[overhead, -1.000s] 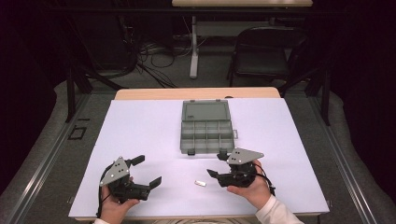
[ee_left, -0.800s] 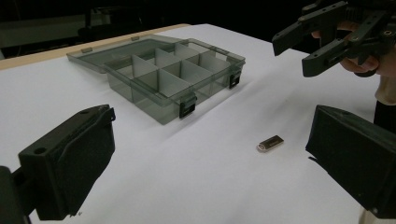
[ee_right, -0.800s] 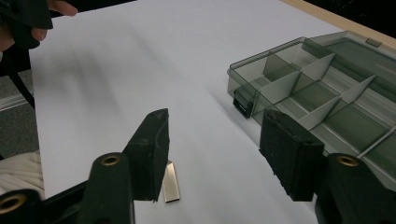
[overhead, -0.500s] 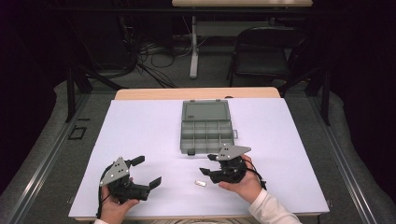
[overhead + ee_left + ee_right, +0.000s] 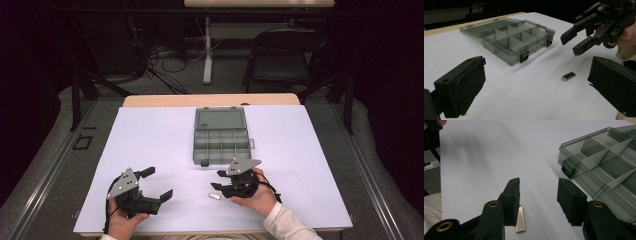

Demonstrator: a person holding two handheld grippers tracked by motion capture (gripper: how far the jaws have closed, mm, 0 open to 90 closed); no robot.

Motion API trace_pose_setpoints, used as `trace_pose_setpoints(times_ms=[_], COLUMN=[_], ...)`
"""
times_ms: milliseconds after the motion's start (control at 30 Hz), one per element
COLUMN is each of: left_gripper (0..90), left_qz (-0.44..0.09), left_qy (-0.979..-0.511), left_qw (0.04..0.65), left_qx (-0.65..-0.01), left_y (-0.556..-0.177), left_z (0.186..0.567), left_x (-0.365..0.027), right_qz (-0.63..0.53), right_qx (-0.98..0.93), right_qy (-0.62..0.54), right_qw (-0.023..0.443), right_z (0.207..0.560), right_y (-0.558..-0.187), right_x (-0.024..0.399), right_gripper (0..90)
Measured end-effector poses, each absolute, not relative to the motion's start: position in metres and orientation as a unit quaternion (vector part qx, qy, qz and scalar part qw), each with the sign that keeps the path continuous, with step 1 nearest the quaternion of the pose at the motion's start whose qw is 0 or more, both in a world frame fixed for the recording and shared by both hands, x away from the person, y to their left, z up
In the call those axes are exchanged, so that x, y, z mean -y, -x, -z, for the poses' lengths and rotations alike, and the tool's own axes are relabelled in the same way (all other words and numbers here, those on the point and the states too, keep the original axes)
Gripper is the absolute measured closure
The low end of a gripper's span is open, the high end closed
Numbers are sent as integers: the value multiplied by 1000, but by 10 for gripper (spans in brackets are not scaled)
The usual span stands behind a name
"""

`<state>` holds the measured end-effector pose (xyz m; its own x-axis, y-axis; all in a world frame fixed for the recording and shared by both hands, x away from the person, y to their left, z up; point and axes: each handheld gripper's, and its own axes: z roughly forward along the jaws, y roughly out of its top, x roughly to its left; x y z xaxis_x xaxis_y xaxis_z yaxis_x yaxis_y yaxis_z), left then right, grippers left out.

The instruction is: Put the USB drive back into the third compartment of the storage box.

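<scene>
A small silver metal piece (image 5: 214, 196) lies flat on the white table top (image 5: 160, 145), between the two hands. It shows as a short silver bar (image 5: 568, 76) in the left gripper view and half hidden behind a jaw (image 5: 520, 219) in the right gripper view. My right gripper (image 5: 218, 181) hovers open just right of and above it, empty. My left gripper (image 5: 157, 183) rests open near the front left, nothing between its jaws. A grey translucent compartment box (image 5: 220, 135) stands open mid-table, lid folded back.
The box's dividers and black latches (image 5: 524, 57) face the grippers; its compartments look empty. Beyond the table's far wooden edge (image 5: 210, 100) stand a dark chair (image 5: 285, 60) and floor cables.
My right gripper has moved left toward the silver piece, now close over it. The left gripper has stayed put.
</scene>
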<state>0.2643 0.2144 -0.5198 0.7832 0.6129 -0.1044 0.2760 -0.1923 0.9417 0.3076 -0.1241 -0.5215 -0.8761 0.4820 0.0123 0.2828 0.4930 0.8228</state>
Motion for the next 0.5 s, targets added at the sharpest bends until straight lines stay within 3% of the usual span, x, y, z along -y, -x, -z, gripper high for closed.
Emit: trace_pose_setpoints(times_ms=[367, 500], left_gripper=[14, 15], left_qz=[-146, -146], left_qy=[-758, -759], left_qw=[563, 563], left_qx=[-296, -295], left_y=[-265, -265], left_z=[520, 521], left_x=[-215, -215], right_qz=[-432, -431], right_qx=[-868, -870], right_qy=[-221, -219], right_qw=[103, 93], right_z=[538, 543], right_y=[-305, -306], right_x=[117, 116], right_gripper=[545, 589])
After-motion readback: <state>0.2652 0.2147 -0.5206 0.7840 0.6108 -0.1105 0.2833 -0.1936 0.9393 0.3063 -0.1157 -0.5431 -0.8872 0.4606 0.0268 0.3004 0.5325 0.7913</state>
